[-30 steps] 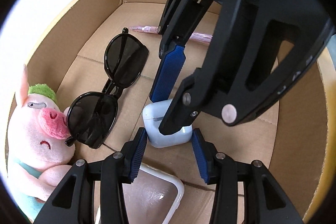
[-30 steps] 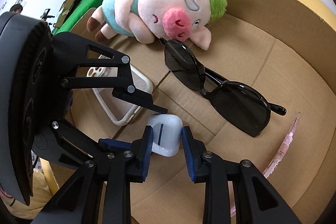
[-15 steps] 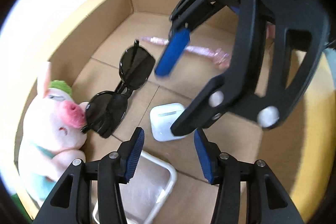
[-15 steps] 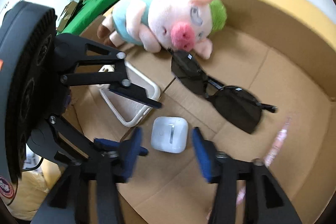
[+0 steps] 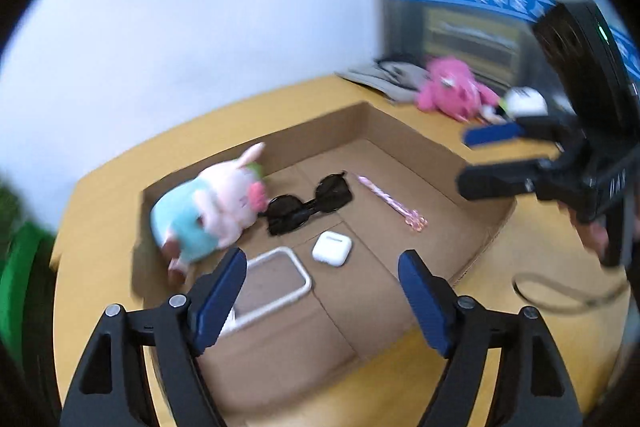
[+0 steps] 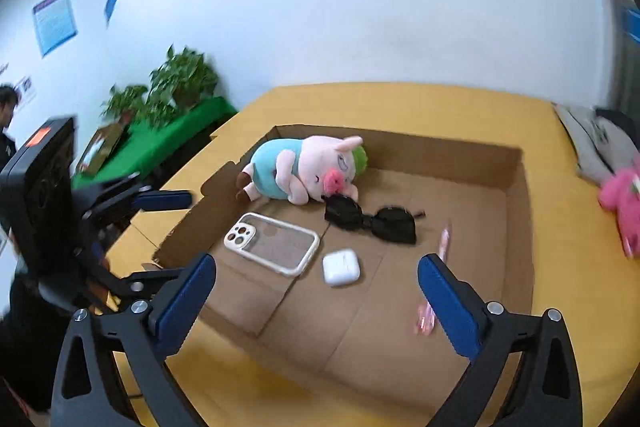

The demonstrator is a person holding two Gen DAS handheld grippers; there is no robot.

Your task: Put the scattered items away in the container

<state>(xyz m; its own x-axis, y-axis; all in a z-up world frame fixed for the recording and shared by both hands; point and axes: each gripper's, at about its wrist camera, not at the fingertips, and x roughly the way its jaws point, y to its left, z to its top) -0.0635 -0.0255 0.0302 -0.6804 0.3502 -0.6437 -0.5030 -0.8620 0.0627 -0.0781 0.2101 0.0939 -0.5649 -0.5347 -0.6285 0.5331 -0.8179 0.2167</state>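
Note:
A shallow cardboard box [image 6: 516, 195] [image 5: 432, 147] sits on the yellow table. Inside it lie a plush pig [image 6: 308, 169] [image 5: 212, 203], black sunglasses [image 6: 372, 221] [image 5: 310, 205], a clear phone case [image 6: 272, 243] [image 5: 272, 281], a white earbuds case [image 6: 341, 267] [image 5: 332, 248] and a pink pen [image 6: 434, 283] [image 5: 390, 202]. My left gripper [image 5: 320, 291] is open and empty, held above the box's near side. My right gripper [image 6: 318, 291] is open and empty, also raised above the box. Each gripper shows in the other's view, the right one [image 5: 560, 163] and the left one [image 6: 80, 211].
A pink plush toy [image 6: 624, 203] [image 5: 452, 89] and a grey cloth [image 6: 592, 143] [image 5: 384, 77] lie on the yellow table [image 6: 400, 99] beyond the box. Potted plants [image 6: 168, 87] stand on a green surface to the left. A person [image 6: 6, 123] stands at far left.
Both grippers have lifted up and back out of the box and opened wider. The earbuds case, which the right gripper's fingers flanked a second ago, stays lying on the box floor.

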